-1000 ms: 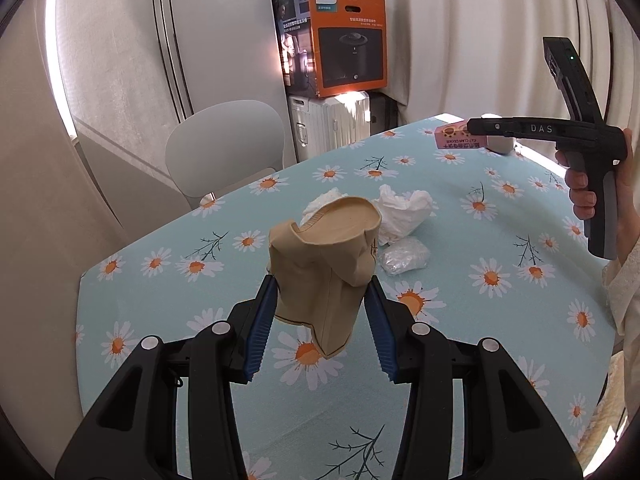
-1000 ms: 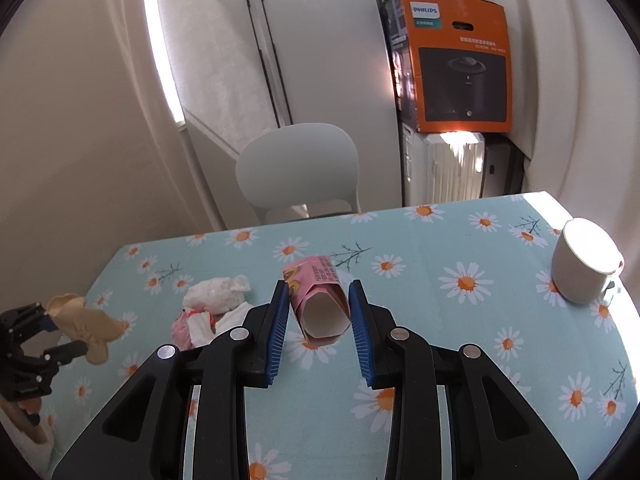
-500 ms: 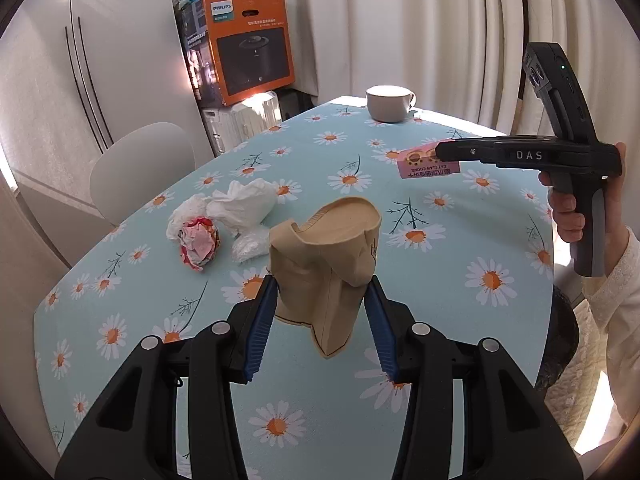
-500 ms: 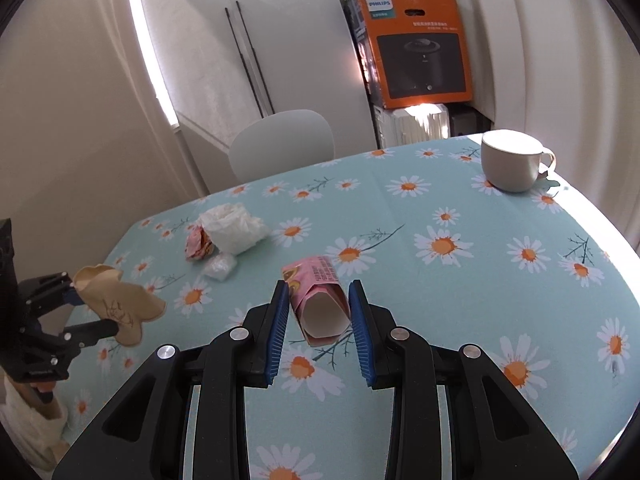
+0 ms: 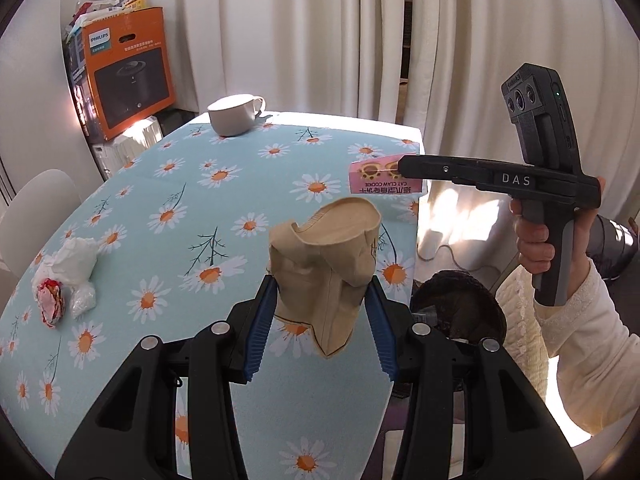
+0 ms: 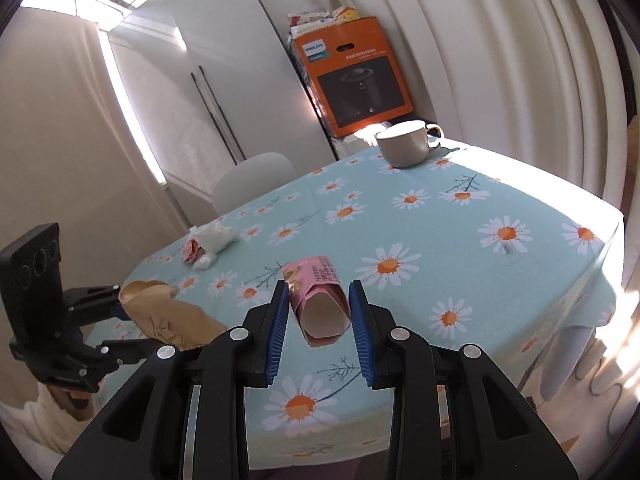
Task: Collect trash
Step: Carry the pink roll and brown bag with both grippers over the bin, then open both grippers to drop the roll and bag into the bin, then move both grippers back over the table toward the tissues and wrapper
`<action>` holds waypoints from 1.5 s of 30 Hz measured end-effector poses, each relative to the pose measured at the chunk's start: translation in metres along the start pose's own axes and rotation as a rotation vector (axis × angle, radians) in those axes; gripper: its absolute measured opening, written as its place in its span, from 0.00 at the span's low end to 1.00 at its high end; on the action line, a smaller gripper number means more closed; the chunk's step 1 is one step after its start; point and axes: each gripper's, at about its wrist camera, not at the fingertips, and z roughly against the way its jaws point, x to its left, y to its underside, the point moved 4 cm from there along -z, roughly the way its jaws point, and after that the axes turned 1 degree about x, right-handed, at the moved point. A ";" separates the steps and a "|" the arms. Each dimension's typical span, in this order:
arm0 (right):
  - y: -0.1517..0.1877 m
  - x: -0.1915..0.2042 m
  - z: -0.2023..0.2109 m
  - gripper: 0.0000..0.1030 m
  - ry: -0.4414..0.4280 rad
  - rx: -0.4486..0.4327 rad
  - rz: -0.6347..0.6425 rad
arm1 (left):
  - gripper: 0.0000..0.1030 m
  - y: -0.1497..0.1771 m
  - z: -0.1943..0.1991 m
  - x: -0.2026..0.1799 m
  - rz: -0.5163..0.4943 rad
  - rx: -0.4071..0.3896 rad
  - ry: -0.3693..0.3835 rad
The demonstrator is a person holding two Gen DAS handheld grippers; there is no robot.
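My left gripper [image 5: 322, 316] is shut on a crumpled brown paper bag [image 5: 326, 264] and holds it above the table's near edge. My right gripper [image 6: 318, 320] is shut on a pink cookie box [image 6: 318, 302], open end toward the camera, held above the table. In the left wrist view the right gripper [image 5: 404, 168] shows at the right with the pink box [image 5: 380, 180] in its tip. In the right wrist view the left gripper [image 6: 116, 320] shows at the left with the brown bag [image 6: 168, 316]. A white tissue wad [image 5: 76, 260], a red-and-white wrapper [image 5: 50, 304] and a small clear plastic piece [image 5: 84, 300] lie on the table.
The table has a light blue daisy tablecloth [image 5: 240, 184]. A white cup [image 5: 234, 114] stands at its far side. A dark round bin [image 5: 460, 308] sits on the floor beside the table. An orange Philips box [image 5: 124, 72], a white chair [image 6: 256, 176] and curtains stand around.
Both grippers have swung to the right with their loads still held. The left wrist view now takes in the table's corner, the floor and the dark bin.
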 end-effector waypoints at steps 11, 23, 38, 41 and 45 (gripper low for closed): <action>0.091 -0.056 0.107 0.28 0.245 -0.016 -0.013 | 0.45 -0.004 -0.040 -0.116 -0.210 0.056 0.234; 0.198 -0.107 0.127 0.28 0.455 0.147 -0.137 | 0.45 0.015 -0.105 -0.191 -0.345 0.191 0.337; 0.275 -0.189 0.069 0.64 0.634 0.271 -0.411 | 0.94 0.008 -0.130 -0.194 -0.364 0.113 0.340; 0.267 -0.189 0.068 0.71 0.634 0.253 -0.389 | 0.94 0.004 -0.125 -0.181 -0.326 0.098 0.337; 0.240 -0.183 0.071 0.80 0.645 0.213 -0.348 | 0.94 -0.001 -0.111 -0.163 -0.276 0.068 0.334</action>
